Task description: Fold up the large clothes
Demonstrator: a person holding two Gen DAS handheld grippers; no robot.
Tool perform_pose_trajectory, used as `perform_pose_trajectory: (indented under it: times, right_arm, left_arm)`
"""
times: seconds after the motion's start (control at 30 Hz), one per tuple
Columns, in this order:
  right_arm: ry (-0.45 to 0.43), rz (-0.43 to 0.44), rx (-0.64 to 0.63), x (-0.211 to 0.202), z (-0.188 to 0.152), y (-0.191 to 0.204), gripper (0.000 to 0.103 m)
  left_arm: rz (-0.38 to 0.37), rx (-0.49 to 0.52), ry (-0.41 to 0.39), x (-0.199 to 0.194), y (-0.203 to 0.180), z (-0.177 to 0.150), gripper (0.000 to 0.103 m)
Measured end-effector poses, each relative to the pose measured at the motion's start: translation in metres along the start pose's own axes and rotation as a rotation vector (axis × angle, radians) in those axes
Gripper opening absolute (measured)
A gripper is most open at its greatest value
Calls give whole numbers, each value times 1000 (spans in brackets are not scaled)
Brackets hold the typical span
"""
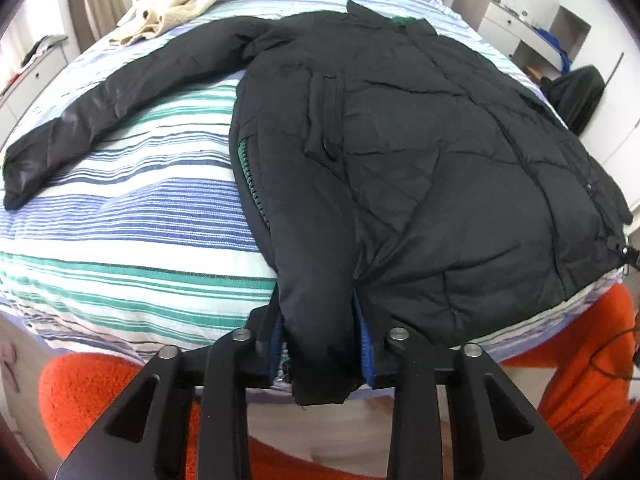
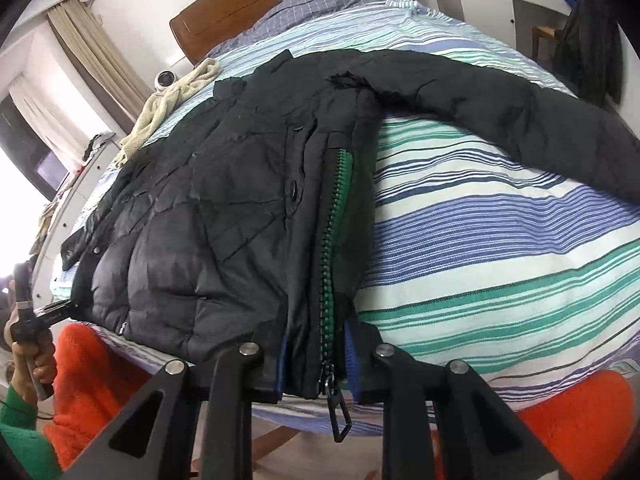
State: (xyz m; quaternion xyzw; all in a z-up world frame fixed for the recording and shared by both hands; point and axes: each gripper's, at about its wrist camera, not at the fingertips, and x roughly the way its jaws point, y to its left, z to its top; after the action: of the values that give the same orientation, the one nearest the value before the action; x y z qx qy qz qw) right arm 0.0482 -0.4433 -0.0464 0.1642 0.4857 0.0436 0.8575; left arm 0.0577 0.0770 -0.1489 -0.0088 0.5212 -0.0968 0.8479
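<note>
Lying spread across the blue, green and white striped bedspread [image 1: 132, 208] is the black quilted puffer jacket [image 1: 420, 152], front side up, its hem hanging just over the near edge of the bed. In the left wrist view, the left gripper [image 1: 322, 354] has its blue-padded fingers [image 1: 367, 356] clamped on a bunched black fold at the jacket's bottom hem, cloth filling the gap between them. One long sleeve [image 1: 92, 120] stretches away to the left of that view, flat on the stripes. Over on the other camera, the right gripper [image 2: 318, 364] is pinching the hem corner right at the open front, where the green-backed zipper [image 2: 336, 216] runs down the edge; its black zipper pull [image 2: 338, 412] dangles below the fingers. The other sleeve [image 2: 520, 108] reaches off to the right of this view. At the far side of the bed a cream-coloured knitted garment [image 1: 192, 0] sits crumpled near the brown wooden headboard [image 2: 248, 8]. Fuzzy orange clothing [image 1: 88, 396] shows below the bed edge in both views
</note>
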Motion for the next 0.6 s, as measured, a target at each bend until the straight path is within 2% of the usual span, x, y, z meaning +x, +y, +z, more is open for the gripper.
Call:
perform_pose_trajectory:
  times: [0.07, 0.1, 0.13, 0.17, 0.23, 0.3, 0.37, 0.5, 0.6]
  right_arm:
    - [-13, -45, -3, -2, 4, 1, 49]
    - [-32, -56, -7, -7, 4, 0, 67]
    - [-60, -62, -11, -13, 6, 0, 73]
    - [-79, -68, -8, -19, 7, -2, 73]
    - [-107, -82, 5, -27, 10, -5, 73]
    - [-139, -96, 18, -37, 11, -8, 73]
    - [-178, -125, 35, -45, 16, -8, 73]
    - [-278, -114, 53, -66, 24, -2, 73]
    - [-333, -118, 18, -78, 29, 9, 83]
  left_arm:
    - [4, -18, -18, -10, 1, 3, 44]
    - [11, -18, -37, -18, 0, 4, 54]
    - [26, -15, -59, -26, -1, 4, 64]
    - [44, -9, -85, -33, -3, 5, 69]
    - [90, -1, -163, -55, -10, 7, 87]
    - [119, 3, -237, -72, -18, 9, 95]
    - [135, 14, -294, -83, -24, 13, 98]
    - [151, 64, -383, -96, -42, 23, 98]
    - [195, 96, -421, -103, -53, 24, 102]
